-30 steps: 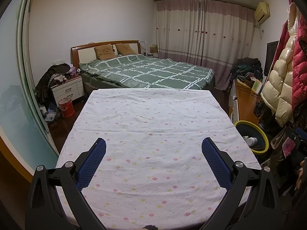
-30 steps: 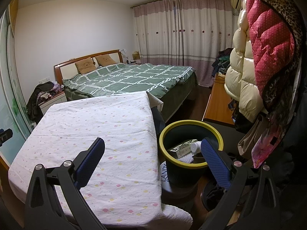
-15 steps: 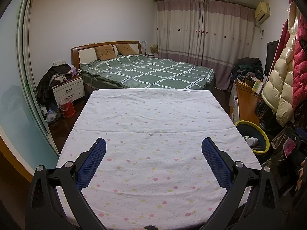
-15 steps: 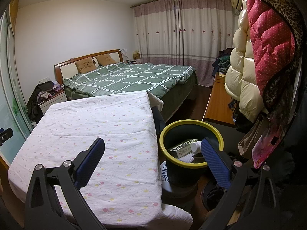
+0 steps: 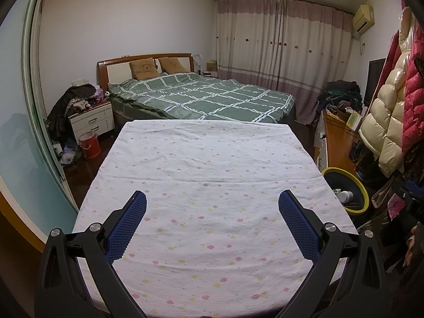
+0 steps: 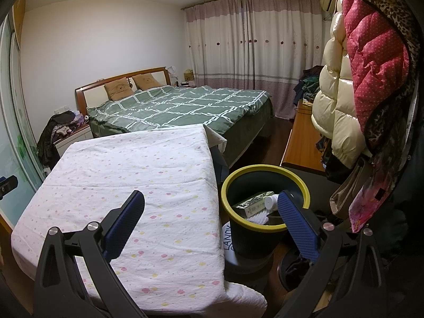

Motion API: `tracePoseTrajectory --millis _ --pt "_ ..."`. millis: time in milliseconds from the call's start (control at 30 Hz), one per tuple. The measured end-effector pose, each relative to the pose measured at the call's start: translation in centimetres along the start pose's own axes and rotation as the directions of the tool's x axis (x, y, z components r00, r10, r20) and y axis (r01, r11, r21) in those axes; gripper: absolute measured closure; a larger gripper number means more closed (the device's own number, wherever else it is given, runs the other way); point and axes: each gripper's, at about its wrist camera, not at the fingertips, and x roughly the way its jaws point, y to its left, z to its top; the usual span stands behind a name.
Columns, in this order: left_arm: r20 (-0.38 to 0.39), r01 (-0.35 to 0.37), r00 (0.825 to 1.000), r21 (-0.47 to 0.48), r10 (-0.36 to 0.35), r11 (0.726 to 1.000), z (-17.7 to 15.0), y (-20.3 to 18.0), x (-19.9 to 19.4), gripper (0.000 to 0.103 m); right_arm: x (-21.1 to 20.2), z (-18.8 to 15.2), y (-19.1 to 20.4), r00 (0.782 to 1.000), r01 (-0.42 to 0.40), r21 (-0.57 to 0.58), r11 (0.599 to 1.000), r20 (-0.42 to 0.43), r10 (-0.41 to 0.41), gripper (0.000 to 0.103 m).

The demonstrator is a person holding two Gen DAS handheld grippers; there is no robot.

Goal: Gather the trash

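The trash sits in the yellow-rimmed bin (image 6: 265,206) beside the covered table (image 6: 132,185): a carton (image 6: 253,203) and a small white bottle (image 6: 271,201), both probably light and rigid. Should you lift either, pinch the carton across its flat faces; the bottle may roll. Your left gripper (image 5: 212,213) and right gripper (image 6: 210,210) both gape wide, empty.

Hidden and cut-off parts, both wrist views.
My right finger (image 6: 298,228) covers part of the bin (image 6: 265,198) contents; the bench (image 5: 212,198) hides the bin's (image 5: 356,185) near side.
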Motion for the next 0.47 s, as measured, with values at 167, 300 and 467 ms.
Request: tracePoseTrajectory --millis 167,300,467 --pt "-0.011 0.046 0.999 -0.023 -0.046 0.999 0.2 0.6 0.7 0.005 0.5 0.0 0.3 1.0 -0.01 -0.004 1.0 -0.009 0.009 0.007" --pt "-0.062 0.024 0.998 -0.027 -0.025 0.999 1.1 1.5 3.6 0.005 2.0 0.9 1.5 0.999 -0.05 -0.02 0.999 -0.021 0.05 0.007" --pt "-0.102 -0.041 0.994 -0.029 0.038 0.999 2.6 3.6 10.2 0.005 8.6 2.2 5.0 0.983 -0.143 -0.037 0.989 -0.12 0.137 0.007"
